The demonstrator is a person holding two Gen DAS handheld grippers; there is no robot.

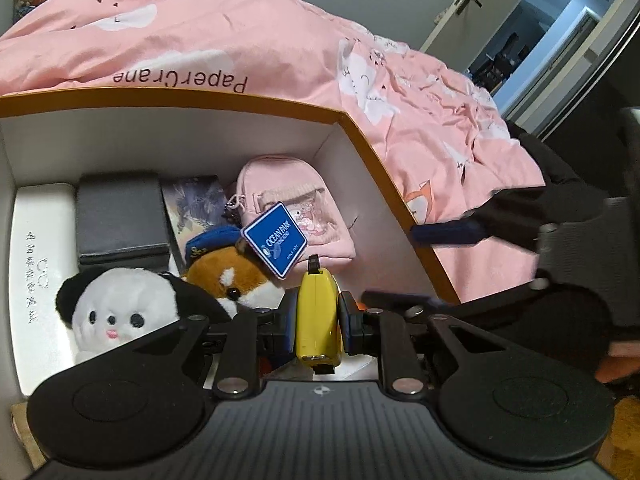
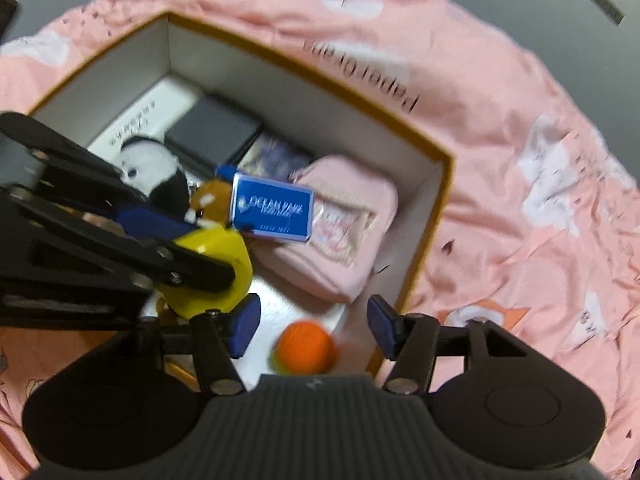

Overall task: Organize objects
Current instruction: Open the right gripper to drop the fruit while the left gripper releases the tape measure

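An orange-rimmed white box [image 1: 360, 136] lies on the pink bed; it also shows in the right wrist view [image 2: 432, 216]. My left gripper [image 1: 318, 320] is shut on a yellow tape measure [image 1: 316, 316] inside the box; the tape measure shows in the right wrist view too [image 2: 224, 256]. My right gripper [image 2: 312, 326] is open and empty above the box's near corner, over an orange ball [image 2: 306, 346] on the box floor. In the box lie a panda plush [image 1: 116, 312], a fox plush [image 1: 232, 276] with a blue Ocean Park tag [image 1: 276, 240], and a pink pouch [image 1: 296, 204].
A white case [image 1: 40, 260], a grey box [image 1: 120, 216] and a patterned card [image 1: 196, 204] lie at the box's far left. The pink duvet [image 1: 240, 28] surrounds the box. An open door [image 1: 540, 32] is at the far right.
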